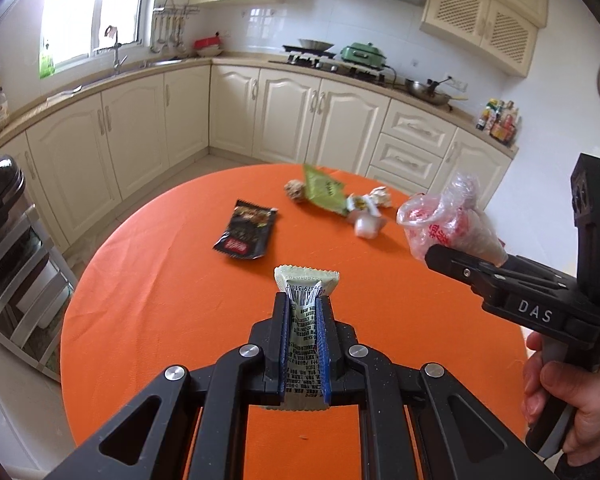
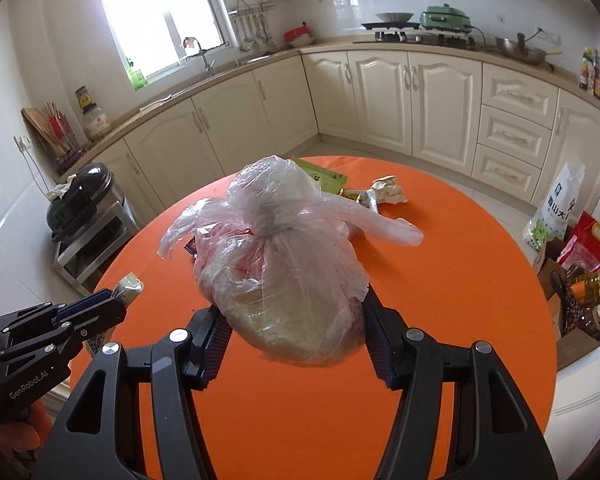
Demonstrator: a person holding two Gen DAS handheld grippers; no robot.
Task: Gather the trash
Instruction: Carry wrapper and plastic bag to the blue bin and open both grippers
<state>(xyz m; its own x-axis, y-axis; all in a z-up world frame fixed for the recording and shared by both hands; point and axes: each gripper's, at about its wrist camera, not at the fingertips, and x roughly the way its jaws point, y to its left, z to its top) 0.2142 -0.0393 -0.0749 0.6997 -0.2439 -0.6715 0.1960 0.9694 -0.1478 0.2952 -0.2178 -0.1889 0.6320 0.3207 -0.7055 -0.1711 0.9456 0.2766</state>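
1. While the left gripper (image 1: pixel 303 300) is seen from its own wrist camera, its jaws stand narrow, clamped on a pale green wrapper (image 1: pixel 306 284) that sticks out past the blue pads, above the orange table (image 1: pixel 160 300).
2. Farther out on that table lie a black snack packet (image 1: pixel 246 230), a green packet (image 1: pixel 324 190) and crumpled paper (image 1: pixel 382 196), all well apart from the gripper.
3. At the right edge, a hand (image 1: pixel 568 396) holds the right gripper (image 1: pixel 460 258), which carries a clear plastic bag (image 1: pixel 448 216).
4. From the right wrist camera, the right gripper (image 2: pixel 296 332) has its jaws half wide and pressed on both sides of the plastic bag (image 2: pixel 284 264), knotted at the top and lifted off the table (image 2: pixel 460 280).
5. At the lower left, the left gripper (image 2: pixel 116 300) shows with the wrapper (image 2: pixel 130 286) at its tip; a black bin (image 2: pixel 82 196) stands beside the table.
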